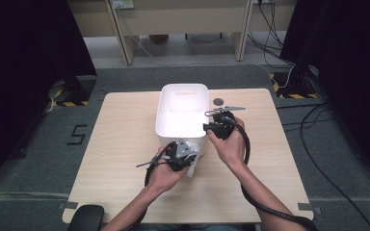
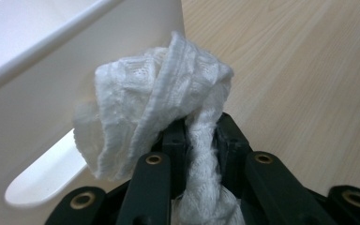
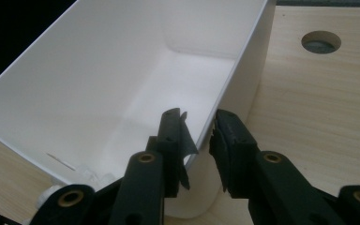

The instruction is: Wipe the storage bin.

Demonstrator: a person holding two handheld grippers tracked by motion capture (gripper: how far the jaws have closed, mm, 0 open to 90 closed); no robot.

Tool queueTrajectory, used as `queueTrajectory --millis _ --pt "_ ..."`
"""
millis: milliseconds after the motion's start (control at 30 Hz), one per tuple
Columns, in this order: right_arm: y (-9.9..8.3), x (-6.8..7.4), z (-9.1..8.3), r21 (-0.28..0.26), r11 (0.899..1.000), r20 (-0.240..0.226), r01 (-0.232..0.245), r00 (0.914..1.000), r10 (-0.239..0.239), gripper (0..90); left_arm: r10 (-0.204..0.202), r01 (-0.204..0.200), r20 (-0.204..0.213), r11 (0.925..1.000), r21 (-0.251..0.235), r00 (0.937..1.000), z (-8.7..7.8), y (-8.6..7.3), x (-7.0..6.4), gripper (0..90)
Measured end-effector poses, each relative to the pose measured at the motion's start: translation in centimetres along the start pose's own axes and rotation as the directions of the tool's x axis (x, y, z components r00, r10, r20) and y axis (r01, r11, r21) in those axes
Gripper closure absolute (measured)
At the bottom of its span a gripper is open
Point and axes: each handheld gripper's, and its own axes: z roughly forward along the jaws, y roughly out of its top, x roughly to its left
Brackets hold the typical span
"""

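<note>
Just beside the bin point(image 2: 51, 65), cloth point(image 2: 159, 103) sits pinched in the left gripper point(image 2: 201, 140).

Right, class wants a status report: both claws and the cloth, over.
Left claw shut on white cloth, beside the white bin. Right claw open astride the bin's rim. Bin looks empty.
</note>
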Motion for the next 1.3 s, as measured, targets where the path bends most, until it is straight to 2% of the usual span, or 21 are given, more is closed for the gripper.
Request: queueTrajectory --millis 1033,1300 --pt "0.0 0.2 0.1 0.002 1.000 0.000 0.000 1.0000 0.000 73.0 0.015 -0.016 -0.028 0.9977 -0.066 0.9995 -2.5 1.8 0.0 77.4" --pt "0.0 0.2 0.1 0.000 1.000 0.002 0.003 1.0000 -0.003 73.0 0.013 -0.015 -0.024 0.9979 -0.063 0.9996 -2.0 2.0 0.0 77.4"
